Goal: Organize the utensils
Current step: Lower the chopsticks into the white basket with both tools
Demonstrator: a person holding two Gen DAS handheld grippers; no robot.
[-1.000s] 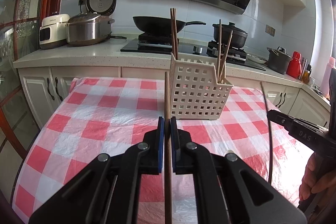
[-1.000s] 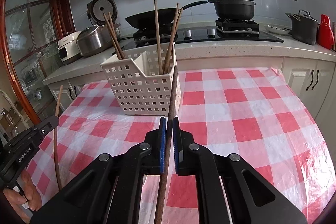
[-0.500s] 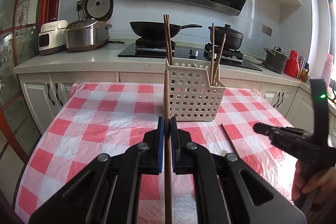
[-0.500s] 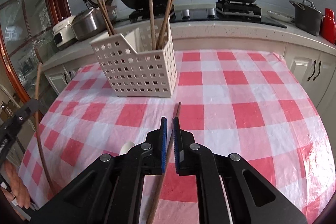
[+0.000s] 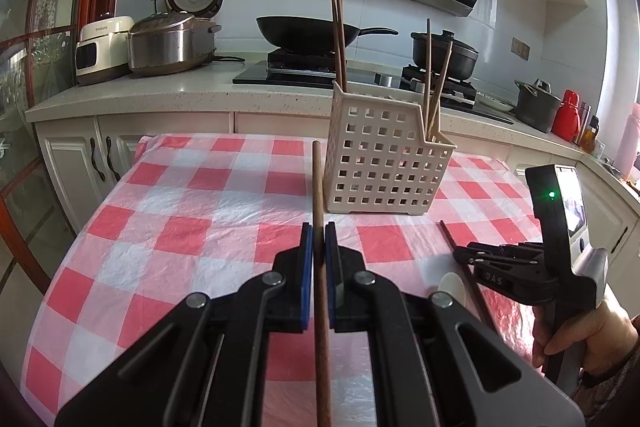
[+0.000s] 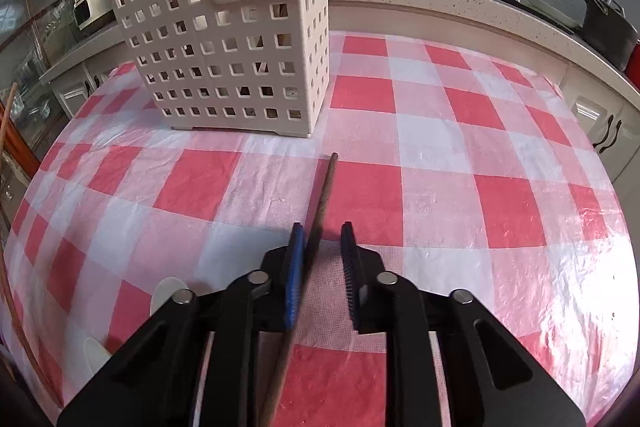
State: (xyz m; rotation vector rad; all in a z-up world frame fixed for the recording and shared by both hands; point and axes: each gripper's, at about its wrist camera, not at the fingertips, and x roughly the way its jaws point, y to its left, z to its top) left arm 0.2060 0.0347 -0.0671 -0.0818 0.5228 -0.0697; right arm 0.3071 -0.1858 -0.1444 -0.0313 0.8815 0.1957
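Note:
A white perforated basket (image 5: 380, 163) (image 6: 224, 59) stands on the red-checked tablecloth (image 5: 180, 211) with several brown chopsticks upright in it. My left gripper (image 5: 319, 239) is shut on a brown chopstick (image 5: 317, 195) that points up just left of the basket. My right gripper (image 6: 320, 243) hangs low over the cloth with its jaws apart. A second brown chopstick (image 6: 324, 195) lies on the cloth between them, close against the left pad and pointing toward the basket. In the left wrist view the right gripper (image 5: 460, 255) is at the right, over that chopstick (image 5: 450, 239).
Two white rounded pieces (image 6: 168, 293) (image 6: 94, 355) lie on the cloth left of my right gripper. A hand (image 5: 580, 335) holds the right gripper's handle. Behind the table runs a counter (image 5: 160, 91) with rice cookers, a wok (image 5: 312, 31) and pots. The table drops off left and right.
My right gripper sank toward the table and tilted down; its chopstick went from held upright to lying on the cloth, and the jaws came apart. The left gripper kept its chopstick.

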